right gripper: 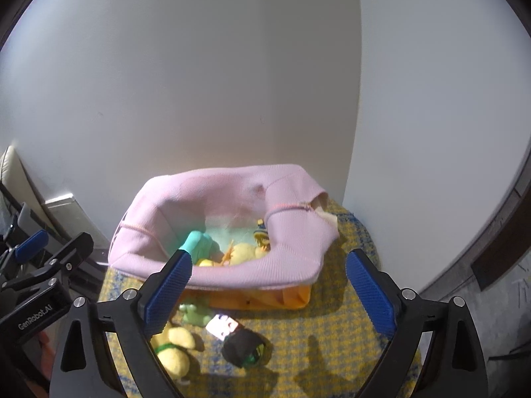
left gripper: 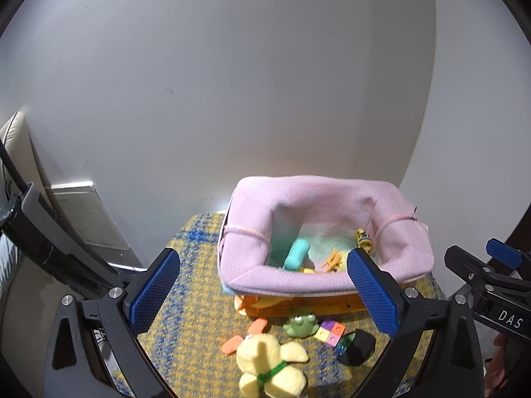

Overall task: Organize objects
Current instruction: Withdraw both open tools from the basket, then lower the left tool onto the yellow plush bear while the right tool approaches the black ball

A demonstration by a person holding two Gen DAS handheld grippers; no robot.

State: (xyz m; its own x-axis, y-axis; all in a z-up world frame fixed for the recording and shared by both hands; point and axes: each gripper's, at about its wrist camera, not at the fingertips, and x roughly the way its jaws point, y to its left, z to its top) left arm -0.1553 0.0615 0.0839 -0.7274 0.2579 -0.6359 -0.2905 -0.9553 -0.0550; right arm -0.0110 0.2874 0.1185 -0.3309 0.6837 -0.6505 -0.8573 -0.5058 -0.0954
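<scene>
Both grippers hang wide open with nothing in them: left gripper (left gripper: 265, 293) and right gripper (right gripper: 270, 293) just frame the scene.

The soft pink bin (left gripper: 327, 275) sits at the far end of the cloth, by the wall, with a teal toy (left gripper: 295, 253) and a few small bits already inside. Left out on the near side: a plush duck (left gripper: 270, 364), a green frog (left gripper: 300, 323), a colored block (left gripper: 329, 331) and a black thing (left gripper: 356, 346).

What I'd worry about: that bin is floppy, so a finger catching the rim could fold it or drag it. The leftovers are bunched up close together, so going for one probably knocks its neighbor. The duck is squishy and might slip from a shallow pinch.

Surface is a yellow-and-blue woven cloth (left gripper: 195, 282), a bit bumpy-looking. Room is a plain white wall (left gripper: 232, 83) corner, something cream and padded far left.
</scene>
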